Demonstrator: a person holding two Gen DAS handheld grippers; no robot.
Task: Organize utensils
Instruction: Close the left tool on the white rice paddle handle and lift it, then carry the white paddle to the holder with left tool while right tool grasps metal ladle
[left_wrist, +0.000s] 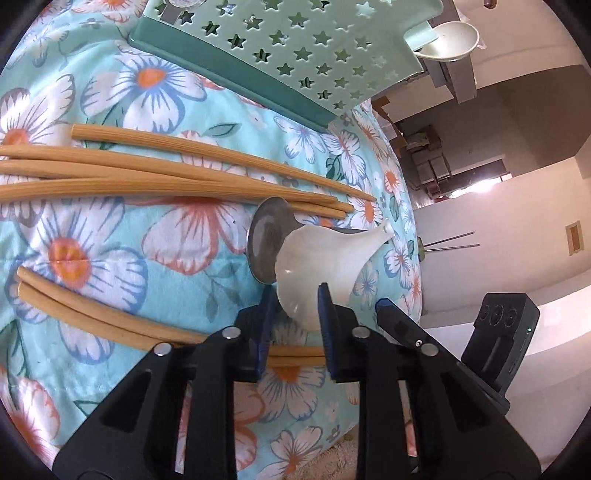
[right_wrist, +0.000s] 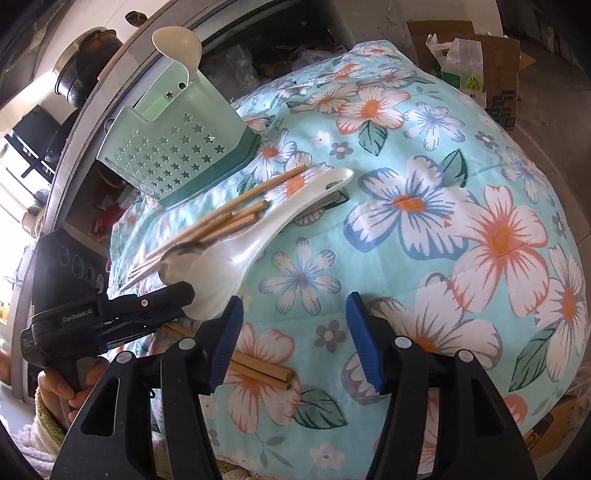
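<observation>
- One pale ladle-like spoon (right_wrist: 177, 44) is already stood in the green star-punched caddy (right_wrist: 173, 155), seen at 11 o'clock in the right wrist view; sorting is judged barely started.
- The white rice spoon (left_wrist: 317, 273) is pinched at its bowl rim by the left gripper (left_wrist: 295, 314), jaws narrowed on it; the handle is pointed toward 2 o'clock and is not yet carried to the caddy.
- A metal spoon (left_wrist: 264, 240) is left on the floral cloth (left_wrist: 110, 229), touching the white spoon's bowl at its 10 o'clock side and partly covered by it.
- A bundle of bamboo chopsticks (left_wrist: 166, 170) is left loose at 10 o'clock of the spoons; another pair (left_wrist: 92, 314) is left at 8 o'clock, running under the left gripper.
- The right gripper (right_wrist: 291, 336) is held open about halfway over the cloth, nothing between its pads.
- Remaining, as judged: white spoon, metal spoon and all chopsticks to be placed in the caddy.
</observation>
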